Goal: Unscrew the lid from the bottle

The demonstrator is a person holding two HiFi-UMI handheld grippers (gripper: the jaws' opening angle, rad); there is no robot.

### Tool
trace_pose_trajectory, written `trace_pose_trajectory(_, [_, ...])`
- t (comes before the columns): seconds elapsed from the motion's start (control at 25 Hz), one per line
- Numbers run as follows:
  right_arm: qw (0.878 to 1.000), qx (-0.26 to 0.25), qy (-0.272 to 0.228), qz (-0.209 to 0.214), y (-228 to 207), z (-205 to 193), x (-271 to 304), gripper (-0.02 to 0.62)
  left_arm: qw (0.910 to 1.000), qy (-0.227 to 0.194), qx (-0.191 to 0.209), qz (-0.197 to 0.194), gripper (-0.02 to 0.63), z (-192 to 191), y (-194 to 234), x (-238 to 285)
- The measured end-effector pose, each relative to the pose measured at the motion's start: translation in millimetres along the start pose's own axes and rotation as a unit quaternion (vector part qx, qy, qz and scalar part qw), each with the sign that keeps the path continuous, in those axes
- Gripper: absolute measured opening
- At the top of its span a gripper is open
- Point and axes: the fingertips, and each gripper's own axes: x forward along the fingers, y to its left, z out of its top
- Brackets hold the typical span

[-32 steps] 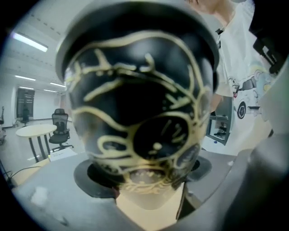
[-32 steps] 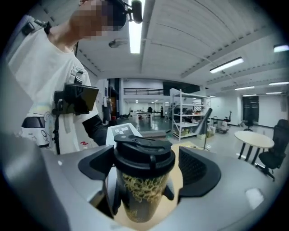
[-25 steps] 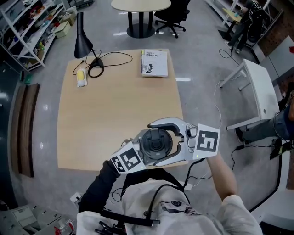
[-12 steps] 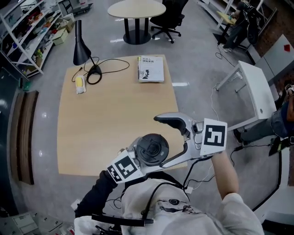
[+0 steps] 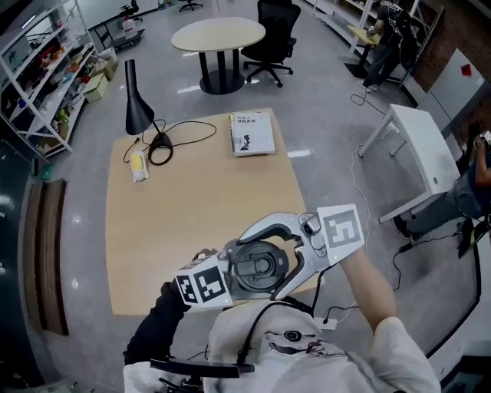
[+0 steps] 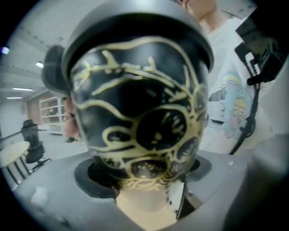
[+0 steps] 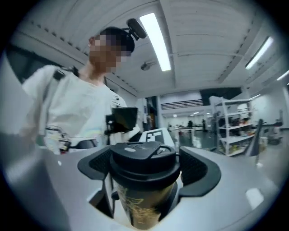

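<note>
A black bottle with a gold pattern (image 6: 140, 122) is held up over the near edge of the table, close to the person's chest. My left gripper (image 6: 144, 180) is shut on its body; the gripper's marker cube (image 5: 203, 284) shows below left of the bottle. The black lid (image 5: 255, 270) faces up at the head camera and is on the bottle (image 7: 142, 200). My right gripper (image 5: 262, 262) comes in from the right. Its jaws are closing round the lid (image 7: 142, 158), one pad (image 7: 97, 164) on each side against the rim.
The wooden table (image 5: 192, 199) carries a black desk lamp (image 5: 138, 107) with its cable, a yellow-and-white object (image 5: 138, 165) and a book (image 5: 252, 133) at the far side. Beyond it stand a round table (image 5: 219, 34) and an office chair (image 5: 276, 23). A white table (image 5: 422, 153) is at the right.
A second ago the right jaws were round the lid. Half a second ago they stood wide apart, off the lid. Now they are back round it. The left gripper kept its hold.
</note>
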Motion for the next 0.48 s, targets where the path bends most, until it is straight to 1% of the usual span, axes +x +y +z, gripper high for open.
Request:
trace_pose_trajectory(0.04, [0.999,0.008,-0.002,0.05,6.9,1.4,-0.3,0.462,0.9994,-0.013,0.001,-0.032,0.407,7.1,-8.5,2.1])
trace_pose_trajectory(0.08, [0.997,0.013,-0.005,0.082,9.2,2.8,-1.4,0.462,0.9983,-0.03,-0.003,-0.05,0.407,13.8,-12.5,3.2])
trace_pose_trajectory(0.12, [0.996,0.016,-0.009,0.086,6.0,4.6,-3.4,0.463,0.9974,-0.048,-0.012,-0.053,0.407,18.7,-11.7,2.9])
trace_pose_trajectory(0.16, [0.998,0.017,-0.013,0.062,-1.8,6.8,-7.0,0.488,0.9968,-0.063,-0.024,-0.043,0.407,21.1,-6.6,1.3])
trace_pose_trajectory(0.2, [1.0,0.014,-0.014,0.015,-11.8,9.1,-13.0,0.545,0.9964,-0.072,-0.038,-0.022,0.407,20.2,1.7,-1.1])
trace_pose_trajectory(0.24, [0.999,0.008,-0.009,-0.047,-21.3,10.1,-21.2,0.548,0.9961,-0.072,-0.051,0.007,0.407,15.5,12.1,-3.7])
trace_pose_trajectory(0.28, [0.993,0.003,0.005,-0.115,-29.1,8.2,-30.0,0.557,0.9953,-0.063,-0.063,0.039,0.407,7.8,23.5,-6.2])
trace_pose_trajectory(0.32, [0.983,0.0,0.029,-0.181,-36.0,2.3,-37.1,0.557,0.9937,-0.048,-0.072,0.071,0.408,-1.8,35.1,-8.7])
trace_pose_trajectory(0.36, [0.969,0.0,0.06,-0.24,-43.8,-6.8,-40.3,0.557,0.9913,-0.029,-0.077,0.103,0.407,-11.8,46.3,-11.8])
trace_pose_trajectory(0.4, [0.953,0.001,0.09,-0.289,-53.7,-16.3,-39.0,0.555,0.9883,-0.01,-0.079,0.13,0.408,-20.7,56.1,-15.3])
trace_pose_trajectory(0.44, [0.939,-0.002,0.11,-0.326,-64.5,-23.7,-33.8,0.551,0.9854,0.008,-0.079,0.151,0.407,-27.7,63.4,-18.5])
trace_pose_trajectory(0.48, [0.931,-0.013,0.118,-0.346,-73.5,-27.6,-26.1,0.549,0.9832,0.024,-0.079,0.163,0.407,-32.6,67.6,-20.2])
